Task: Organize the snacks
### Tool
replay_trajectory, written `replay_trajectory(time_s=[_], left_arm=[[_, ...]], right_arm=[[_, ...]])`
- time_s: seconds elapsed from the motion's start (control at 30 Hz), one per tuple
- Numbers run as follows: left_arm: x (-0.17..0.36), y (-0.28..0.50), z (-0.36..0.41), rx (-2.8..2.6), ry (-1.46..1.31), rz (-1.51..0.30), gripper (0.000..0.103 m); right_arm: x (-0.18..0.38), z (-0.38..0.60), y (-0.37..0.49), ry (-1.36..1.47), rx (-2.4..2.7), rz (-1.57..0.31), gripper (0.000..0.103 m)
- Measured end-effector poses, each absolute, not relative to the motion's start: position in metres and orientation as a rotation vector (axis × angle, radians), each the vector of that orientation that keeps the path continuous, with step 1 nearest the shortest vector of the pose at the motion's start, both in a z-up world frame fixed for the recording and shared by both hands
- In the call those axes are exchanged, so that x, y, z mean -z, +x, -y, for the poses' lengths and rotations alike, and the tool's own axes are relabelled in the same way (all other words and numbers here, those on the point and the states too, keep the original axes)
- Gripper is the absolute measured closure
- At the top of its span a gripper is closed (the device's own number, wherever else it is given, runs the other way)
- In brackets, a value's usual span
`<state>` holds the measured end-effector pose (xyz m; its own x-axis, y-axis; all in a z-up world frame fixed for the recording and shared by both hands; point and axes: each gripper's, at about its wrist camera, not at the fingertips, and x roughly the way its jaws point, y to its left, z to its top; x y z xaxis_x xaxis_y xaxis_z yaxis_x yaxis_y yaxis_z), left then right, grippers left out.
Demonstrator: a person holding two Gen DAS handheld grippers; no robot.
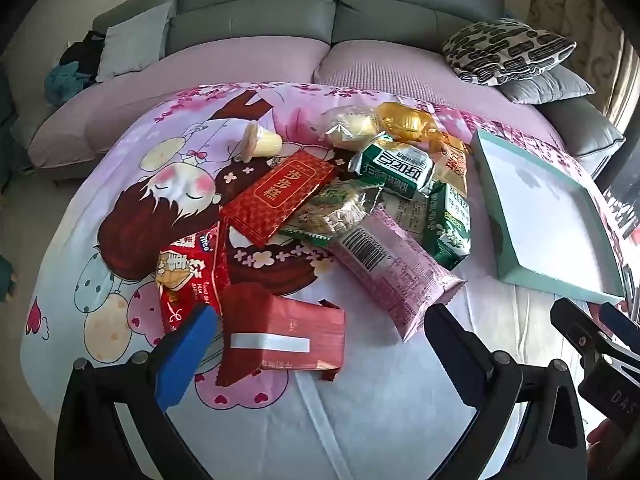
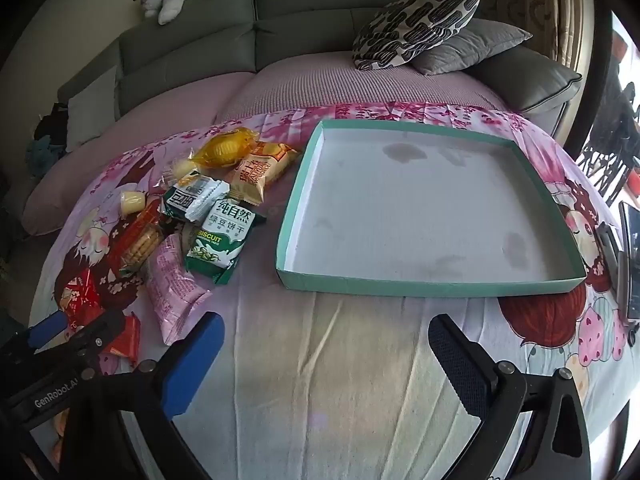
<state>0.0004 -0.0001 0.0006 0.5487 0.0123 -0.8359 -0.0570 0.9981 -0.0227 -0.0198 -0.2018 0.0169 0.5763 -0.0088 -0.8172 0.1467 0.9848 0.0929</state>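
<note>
Since nothing is yet packed, both jaws are held wide apart: the left hand-held gripper [image 1: 316, 354] over the snacks [image 1: 340, 208], the right hand-held gripper [image 2: 326, 364] before the empty tray [image 2: 432, 282], at twelve o'clock.
</note>
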Motion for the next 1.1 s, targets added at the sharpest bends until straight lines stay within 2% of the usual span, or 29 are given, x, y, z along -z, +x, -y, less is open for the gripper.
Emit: replay_trajectory(time_s=[1.1], left_arm=[[0.005,0.004,0.005,0.038,-0.092,-0.981,0.0]], right_arm=[[-0.015,0.206,-0.019,0.172,0.106,-0.966,0.0]])
